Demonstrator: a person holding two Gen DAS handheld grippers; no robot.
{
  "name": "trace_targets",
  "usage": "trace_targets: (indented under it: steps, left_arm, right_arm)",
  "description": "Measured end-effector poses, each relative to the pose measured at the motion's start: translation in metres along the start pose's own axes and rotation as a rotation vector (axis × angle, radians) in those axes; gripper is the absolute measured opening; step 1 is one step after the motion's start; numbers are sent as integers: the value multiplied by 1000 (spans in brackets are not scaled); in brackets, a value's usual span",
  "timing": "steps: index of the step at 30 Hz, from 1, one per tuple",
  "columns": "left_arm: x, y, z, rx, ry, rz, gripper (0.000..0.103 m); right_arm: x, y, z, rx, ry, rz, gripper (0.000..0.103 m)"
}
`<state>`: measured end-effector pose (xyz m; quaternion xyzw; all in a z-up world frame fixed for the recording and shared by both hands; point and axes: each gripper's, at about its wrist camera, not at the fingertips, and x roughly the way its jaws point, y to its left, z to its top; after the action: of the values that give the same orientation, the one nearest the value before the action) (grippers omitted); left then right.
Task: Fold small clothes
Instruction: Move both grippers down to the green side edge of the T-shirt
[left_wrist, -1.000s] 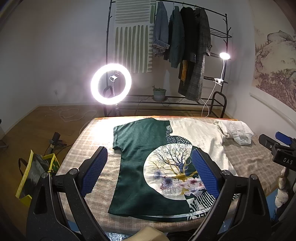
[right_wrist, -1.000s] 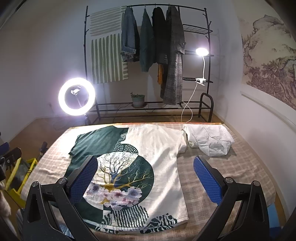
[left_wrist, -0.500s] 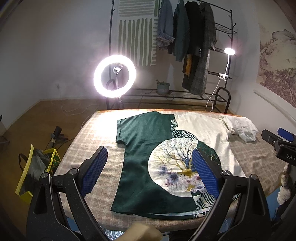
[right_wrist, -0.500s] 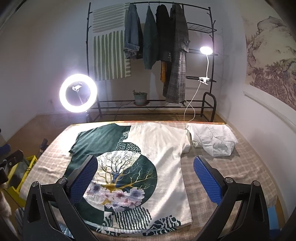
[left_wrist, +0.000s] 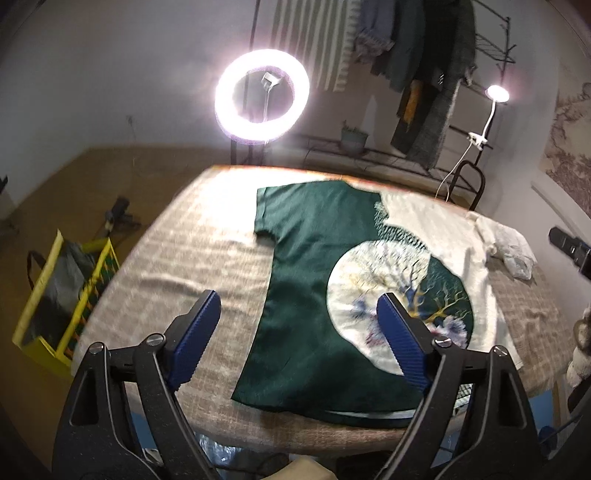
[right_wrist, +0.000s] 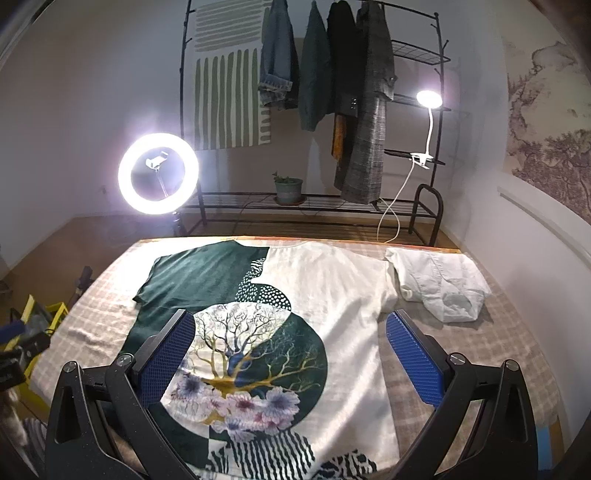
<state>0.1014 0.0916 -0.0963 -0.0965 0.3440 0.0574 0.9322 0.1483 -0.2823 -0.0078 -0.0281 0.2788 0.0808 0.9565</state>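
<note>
A t-shirt (left_wrist: 314, 258), dark green on its left half and cream on its right with a tree-and-flowers print, lies spread flat on the checked table cloth (left_wrist: 177, 266). My left gripper (left_wrist: 295, 299) hovers over the shirt's green lower left part. Its jaws are closing, still wide apart, and nothing is pressed between the blue pads. My right gripper (right_wrist: 290, 315) stands open above the printed middle of the t-shirt (right_wrist: 332, 288), holding nothing. A folded white garment (right_wrist: 439, 280) lies at the table's far right, beside the shirt's right sleeve.
Behind the table stand a lit ring light (right_wrist: 159, 173), a black clothes rack (right_wrist: 332, 74) with hanging garments, a clip lamp (right_wrist: 428, 99) and a plant pot (right_wrist: 288, 188). A yellow bag (left_wrist: 62, 295) sits on the floor at the left.
My left gripper has come down and forward toward the shirt's green side, tilting a little, with its jaws slightly narrower. The right gripper has edged closer over the print. The shirt lies as before.
</note>
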Motion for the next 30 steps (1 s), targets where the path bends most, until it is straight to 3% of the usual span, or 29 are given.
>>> trace_targets:
  steps: [6, 12, 23, 30]
  left_arm:
    - [40, 22, -21, -83, 133, -39, 75]
    - [69, 32, -48, -129, 240, -60, 67]
    - [101, 61, -66, -196, 306, -7, 61]
    - [117, 78, -81, -242, 365, -13, 53]
  right_arm:
    - [38, 13, 12, -42, -3, 32, 103]
    - [95, 37, 30, -78, 51, 200, 103]
    - [216, 157, 63, -191, 211, 445, 98]
    - [267, 219, 67, -232, 297, 522, 97]
